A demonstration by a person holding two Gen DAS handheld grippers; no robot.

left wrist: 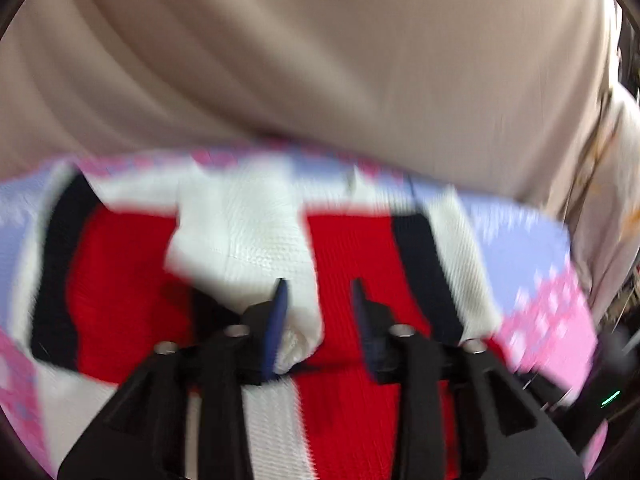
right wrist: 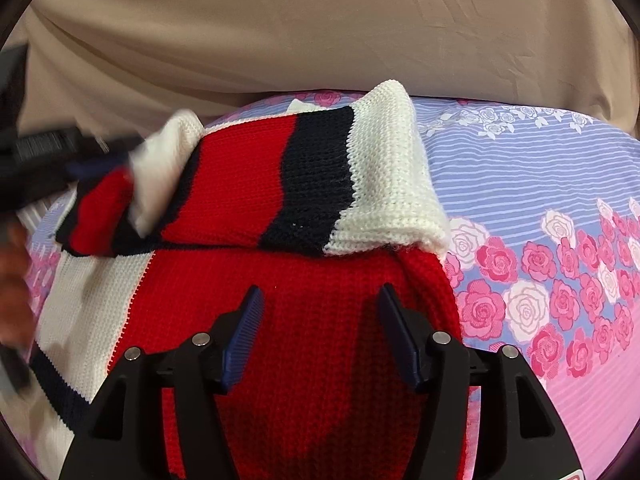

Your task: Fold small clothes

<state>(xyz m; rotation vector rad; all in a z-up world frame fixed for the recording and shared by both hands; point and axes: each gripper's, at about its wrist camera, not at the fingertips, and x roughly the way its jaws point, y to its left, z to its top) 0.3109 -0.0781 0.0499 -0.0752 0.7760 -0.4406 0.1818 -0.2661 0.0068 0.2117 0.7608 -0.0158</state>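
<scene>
A small knitted sweater [right wrist: 304, 340], red with navy and white stripes, lies on a flowered sheet [right wrist: 560, 200]. One striped sleeve [right wrist: 312, 184] is folded across the red body. My right gripper [right wrist: 318, 300] is open just above the red body, holding nothing. In the blurred left wrist view the sweater [left wrist: 360, 248] fills the middle. My left gripper [left wrist: 320, 292] has its jaws apart, and a white cuff [left wrist: 248, 232] lies between the fingers, by the left one. The left gripper also shows in the right wrist view [right wrist: 76, 156], at the sleeve's white cuff.
The sheet is blue-striped with pink roses and covers the surface to the right [right wrist: 540, 280]. A beige cloth mass [right wrist: 320, 32] rises right behind the sweater in both views. A hand [right wrist: 12, 280] shows at the left edge.
</scene>
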